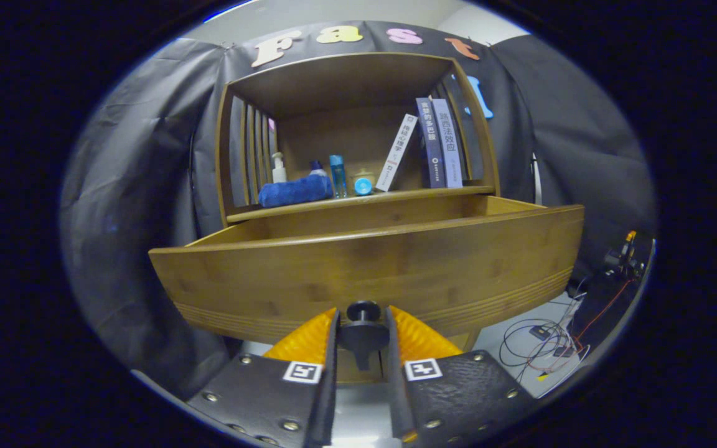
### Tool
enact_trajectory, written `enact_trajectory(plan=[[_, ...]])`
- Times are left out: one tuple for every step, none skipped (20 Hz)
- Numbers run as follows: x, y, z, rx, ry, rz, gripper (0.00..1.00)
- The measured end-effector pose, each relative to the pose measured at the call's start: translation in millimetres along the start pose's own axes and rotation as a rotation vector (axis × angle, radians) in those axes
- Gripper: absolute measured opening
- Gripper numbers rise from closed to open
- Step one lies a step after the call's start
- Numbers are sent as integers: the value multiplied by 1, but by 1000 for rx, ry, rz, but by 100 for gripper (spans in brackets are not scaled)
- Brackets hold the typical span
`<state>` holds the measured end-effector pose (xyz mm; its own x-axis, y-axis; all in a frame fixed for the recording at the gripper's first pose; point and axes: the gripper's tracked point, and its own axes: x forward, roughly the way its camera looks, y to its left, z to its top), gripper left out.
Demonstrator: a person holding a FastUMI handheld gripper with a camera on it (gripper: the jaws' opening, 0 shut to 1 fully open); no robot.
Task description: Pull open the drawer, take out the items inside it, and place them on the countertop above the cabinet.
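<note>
The fingers [363,339] pinch the small round knob [363,311] low on the pulled-out bamboo drawer [371,267] just ahead. Stiff and probably light, it should slide easily; the knob is the only grip.

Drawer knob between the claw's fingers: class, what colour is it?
Black. The knob shows best in the gripper view, between the claw fingers.

Open drawer [365,261] front blocking countertop [358,200].
</note>
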<state>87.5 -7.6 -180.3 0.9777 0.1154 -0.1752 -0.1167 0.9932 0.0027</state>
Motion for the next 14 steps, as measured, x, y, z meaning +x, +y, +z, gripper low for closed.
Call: enact_trajectory(plan=[[0,6,0,24,24,25,45],[-2,14,5,43,31,55,54],[-4,17,13,43,30,59,63],[-4,12,19,14,15,40,72],[-8,6,26,-38,-5,24,81],[-13,-1,32,-95,-16,-1,90],[-17,-6,38,-139,-23,-22,99],[-20,-7,47,-156,-34,-34,99],[-24,-9,58,-155,-42,-47,99],[-24,-10,69,-148,-50,-59,99],[-23,-12,80,-147,-55,-69,99],[-20,-13,92,-143,-55,-78,99],[-17,-13,105,-132,-62,-75,99],[-10,-9,118,-121,-64,-64,99]])
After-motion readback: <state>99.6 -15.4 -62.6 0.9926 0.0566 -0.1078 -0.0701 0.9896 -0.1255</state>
